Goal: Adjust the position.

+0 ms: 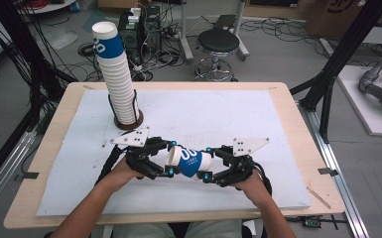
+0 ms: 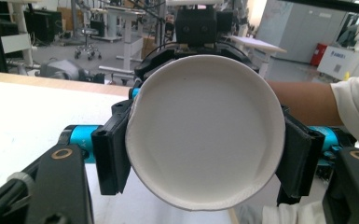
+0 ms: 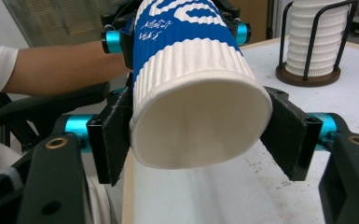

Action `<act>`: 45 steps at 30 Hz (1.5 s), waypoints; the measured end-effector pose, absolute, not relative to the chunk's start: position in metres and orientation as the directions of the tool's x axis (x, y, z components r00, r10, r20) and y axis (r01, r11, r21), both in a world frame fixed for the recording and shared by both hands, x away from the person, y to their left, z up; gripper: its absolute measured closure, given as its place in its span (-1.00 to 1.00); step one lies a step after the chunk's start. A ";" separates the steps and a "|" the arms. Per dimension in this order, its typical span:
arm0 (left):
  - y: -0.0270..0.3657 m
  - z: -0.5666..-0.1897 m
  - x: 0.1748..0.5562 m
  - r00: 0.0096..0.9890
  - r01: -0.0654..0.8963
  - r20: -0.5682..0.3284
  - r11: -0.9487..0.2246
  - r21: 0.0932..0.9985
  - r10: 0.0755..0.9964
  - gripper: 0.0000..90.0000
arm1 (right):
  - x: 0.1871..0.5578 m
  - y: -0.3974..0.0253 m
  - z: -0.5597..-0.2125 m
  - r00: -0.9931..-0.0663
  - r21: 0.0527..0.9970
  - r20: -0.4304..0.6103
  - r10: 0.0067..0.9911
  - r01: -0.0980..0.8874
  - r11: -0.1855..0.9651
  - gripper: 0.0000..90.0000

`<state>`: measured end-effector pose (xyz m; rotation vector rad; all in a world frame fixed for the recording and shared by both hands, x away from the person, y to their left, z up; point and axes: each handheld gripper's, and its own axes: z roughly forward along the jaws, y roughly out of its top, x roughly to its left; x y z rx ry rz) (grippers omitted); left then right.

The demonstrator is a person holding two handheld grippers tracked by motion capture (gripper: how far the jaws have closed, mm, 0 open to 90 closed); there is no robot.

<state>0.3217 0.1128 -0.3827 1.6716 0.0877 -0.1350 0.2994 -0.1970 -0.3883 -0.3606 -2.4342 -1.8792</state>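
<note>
Paper cup (image 1: pixel 190 161) lies sideways between the grippers: left gripper (image 1: pixel 169 157) clamps one end, right gripper (image 1: pixel 208 162) the other; cup stack (image 1: pixel 116 74) stands beyond the left.

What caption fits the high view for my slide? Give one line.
Left gripper and right gripper clamp a blue-and-white paper cup sideways between them, near a tall cup stack.

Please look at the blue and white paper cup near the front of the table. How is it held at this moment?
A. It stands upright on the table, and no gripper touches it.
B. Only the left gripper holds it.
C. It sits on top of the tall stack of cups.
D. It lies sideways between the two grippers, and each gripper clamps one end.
D: the paper cup lies sideways off the table, with the left gripper and the right gripper each closed on one end.
</note>
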 end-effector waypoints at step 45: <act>0.078 -0.359 0.321 0.997 0.066 -0.069 -0.661 0.747 0.022 -0.60 | 0.306 -0.154 -0.344 -0.992 0.646 -0.057 0.108 0.046 0.762 -0.26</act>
